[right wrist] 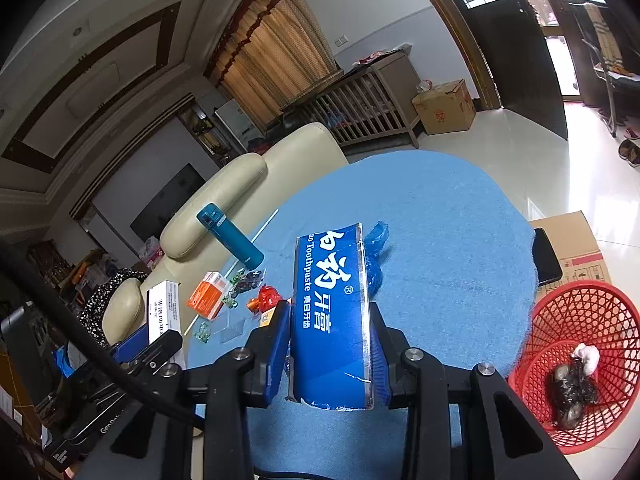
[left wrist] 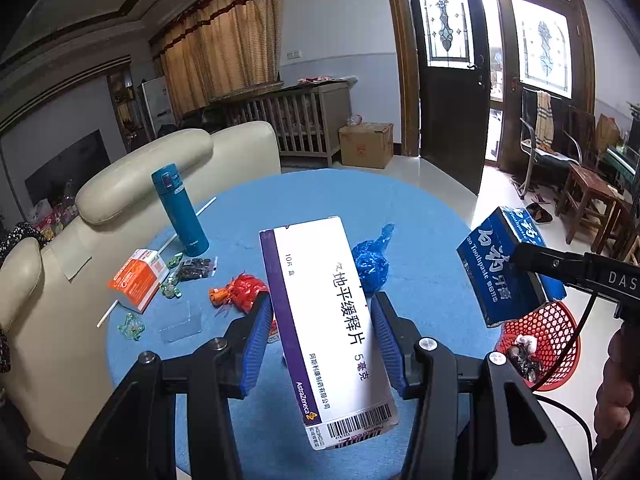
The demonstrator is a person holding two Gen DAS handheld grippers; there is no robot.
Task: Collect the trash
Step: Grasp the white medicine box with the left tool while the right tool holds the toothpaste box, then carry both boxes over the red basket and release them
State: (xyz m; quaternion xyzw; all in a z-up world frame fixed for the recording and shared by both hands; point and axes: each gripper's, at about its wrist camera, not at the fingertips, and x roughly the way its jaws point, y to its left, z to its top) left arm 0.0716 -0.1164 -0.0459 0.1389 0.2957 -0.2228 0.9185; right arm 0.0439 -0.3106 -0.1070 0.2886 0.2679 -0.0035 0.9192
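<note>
Blue round table (left wrist: 420, 216) below: left gripper (left wrist: 320, 332) clamped on white medicine box (left wrist: 324, 320), right gripper (right wrist: 330, 340) clamped on blue toothpaste box (right wrist: 328, 312)

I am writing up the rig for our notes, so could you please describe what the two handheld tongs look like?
Both tongs, left and right, share one build: black angular frames, silver round bolts at the pivots, and ribbed blue pads on the fingers. The right one's black body shows white lettering from the left view, and black cables trail from both.
</note>
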